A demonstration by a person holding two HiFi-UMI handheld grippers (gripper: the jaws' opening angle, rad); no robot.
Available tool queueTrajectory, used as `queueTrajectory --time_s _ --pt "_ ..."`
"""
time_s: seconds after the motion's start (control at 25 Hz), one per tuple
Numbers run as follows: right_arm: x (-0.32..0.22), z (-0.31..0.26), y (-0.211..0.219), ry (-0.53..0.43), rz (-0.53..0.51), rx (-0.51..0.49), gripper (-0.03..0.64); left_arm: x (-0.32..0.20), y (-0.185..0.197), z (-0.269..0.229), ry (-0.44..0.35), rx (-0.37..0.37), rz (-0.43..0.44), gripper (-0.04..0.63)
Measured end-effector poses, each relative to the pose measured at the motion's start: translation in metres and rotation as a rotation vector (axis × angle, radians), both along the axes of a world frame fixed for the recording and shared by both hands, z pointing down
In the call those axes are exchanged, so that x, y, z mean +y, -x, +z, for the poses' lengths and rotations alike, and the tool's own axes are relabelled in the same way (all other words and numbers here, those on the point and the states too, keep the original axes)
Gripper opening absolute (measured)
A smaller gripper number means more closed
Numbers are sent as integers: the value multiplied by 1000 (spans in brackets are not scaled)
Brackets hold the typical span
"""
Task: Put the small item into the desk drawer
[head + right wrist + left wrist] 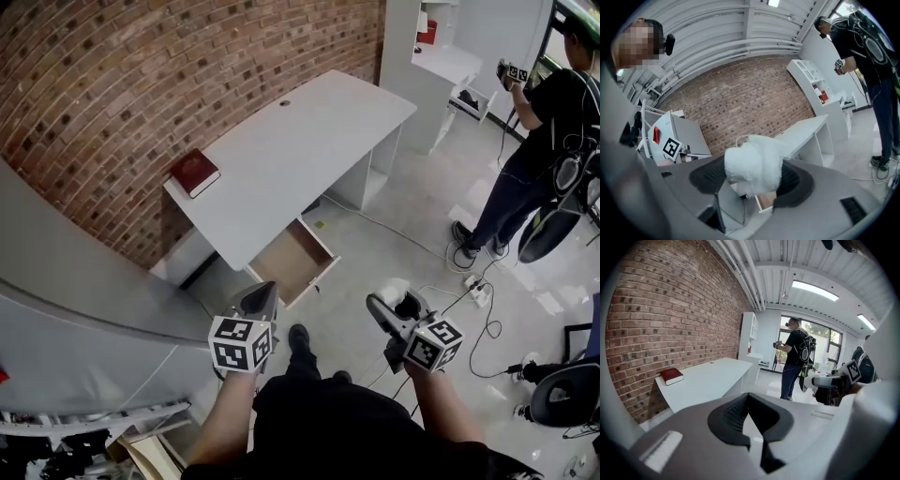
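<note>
Head view first: the white desk (309,131) runs along the brick wall (112,84), with a red book (194,172) on its end at about 10 o'clock. The drawer (292,262) hangs pulled open just below centre, its wood-coloured bottom showing. The left gripper (262,296) sits at 7 o'clock, pinched to a point, just short of the drawer's front. The right gripper (397,302) is at 5 o'clock with the small white item (394,289) in it, well off to the side of the drawer and over the floor. Another person (530,141) stands at 2 o'clock, and a power strip (480,292) lies on the floor at 4 o'clock.

Left gripper view: the left gripper (748,397) has its jaws together at the tips with nothing between them. Desk (712,380) and book (671,376) are at 9 o'clock, the person (794,359) is just right of centre, and the right gripper (824,382) with the white item (812,380) is at 3 o'clock.

Right gripper view: the right gripper (754,180) is clamped on the white item (752,164), a soft crumpled wad that bulges out past the pads. The open drawer (765,201) peeks out right under it at 6 o'clock, the desk (806,129) is at 3 o'clock, and the left gripper's marker cube (670,147) is at 9 o'clock.
</note>
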State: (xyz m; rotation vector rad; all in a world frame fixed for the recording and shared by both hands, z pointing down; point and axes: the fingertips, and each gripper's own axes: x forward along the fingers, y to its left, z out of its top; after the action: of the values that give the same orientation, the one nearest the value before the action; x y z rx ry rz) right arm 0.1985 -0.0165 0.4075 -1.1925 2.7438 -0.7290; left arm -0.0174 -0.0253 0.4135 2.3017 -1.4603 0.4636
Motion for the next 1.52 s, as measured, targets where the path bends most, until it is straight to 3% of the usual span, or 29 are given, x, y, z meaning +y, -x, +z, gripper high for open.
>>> queueTrajectory --time_s 0.44,0.76,1.08,1.52 --pt "-112 12 64 35 3 67 287 -113 46 15 19 11 56 12" --pt "-160 28 123 39 -39 133 287 -155 76 36 62 2 101 12" --pt "-167 50 124 98 -102 131 287 -159 58 56 137 54 75 12" --pt "-163 94 116 178 -140 119 287 -151 24 97 221 31 114 11"
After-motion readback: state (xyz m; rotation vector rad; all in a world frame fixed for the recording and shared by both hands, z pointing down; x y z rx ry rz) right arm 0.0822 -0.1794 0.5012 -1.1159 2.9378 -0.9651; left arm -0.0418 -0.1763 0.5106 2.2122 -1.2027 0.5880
